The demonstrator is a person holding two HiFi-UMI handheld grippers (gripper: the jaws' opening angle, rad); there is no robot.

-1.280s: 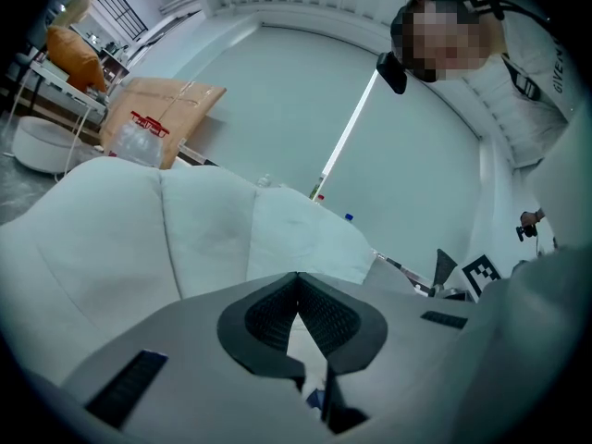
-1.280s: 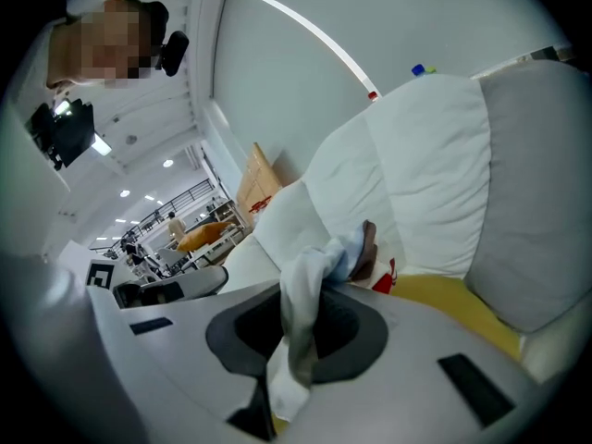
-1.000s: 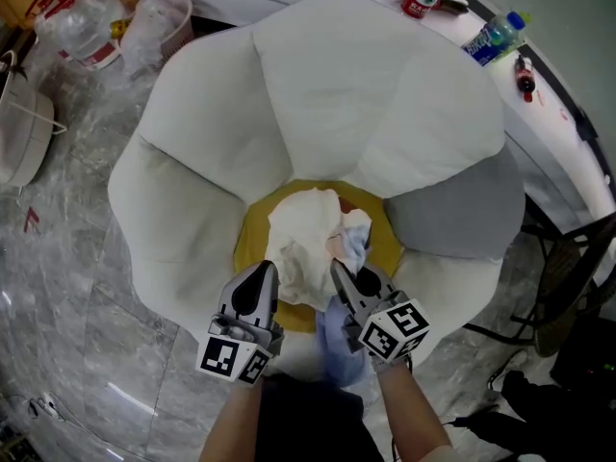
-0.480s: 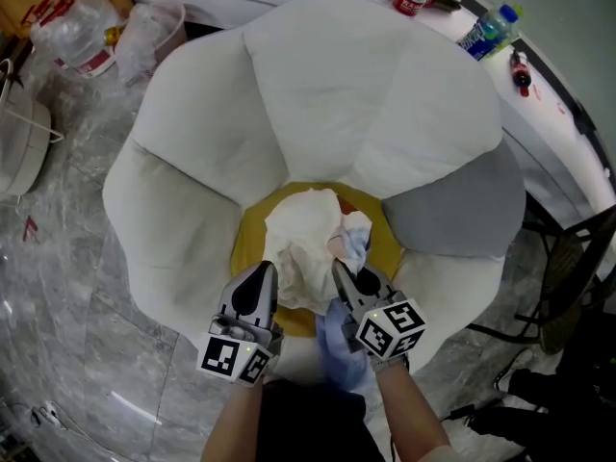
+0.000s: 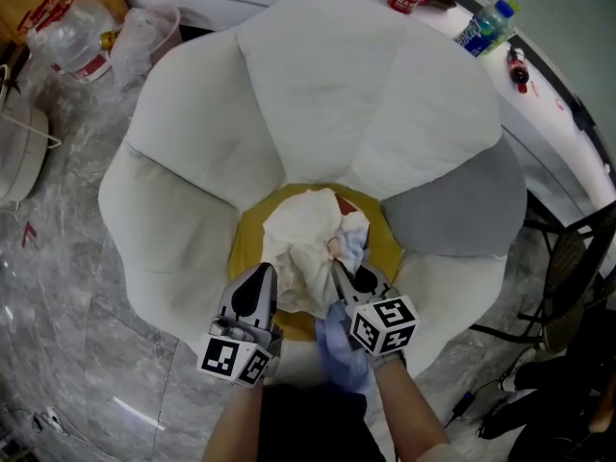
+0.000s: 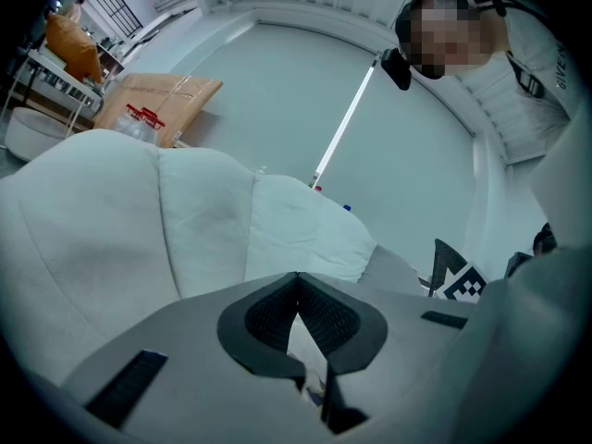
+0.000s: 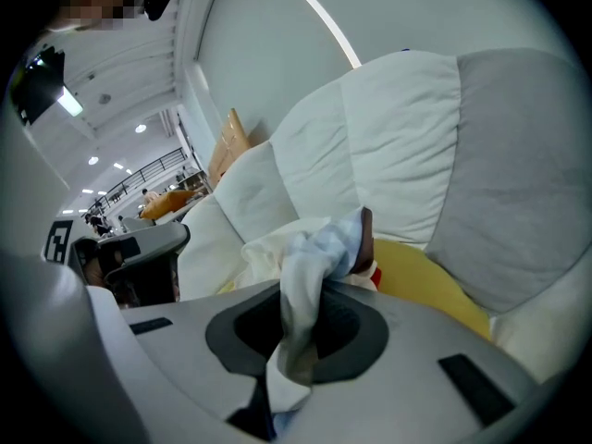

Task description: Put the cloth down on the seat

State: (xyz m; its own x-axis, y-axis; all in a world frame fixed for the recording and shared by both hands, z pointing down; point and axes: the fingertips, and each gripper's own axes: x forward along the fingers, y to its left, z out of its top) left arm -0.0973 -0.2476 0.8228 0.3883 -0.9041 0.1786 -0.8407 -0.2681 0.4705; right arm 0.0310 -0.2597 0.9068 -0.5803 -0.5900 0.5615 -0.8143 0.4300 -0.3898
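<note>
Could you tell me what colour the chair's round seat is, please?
The seat is yellow; the head view shows it best.

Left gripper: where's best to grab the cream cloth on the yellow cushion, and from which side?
Probably the bunched near-left edge of the cream cloth, coming in from the left gripper side, low over the yellow cushion. Folds stand up there for pinching. The right gripper holds the light-blue cloth on the right.

Large indoor hall: marble floor, upper-level railing, flower-shaped armchair.
</note>
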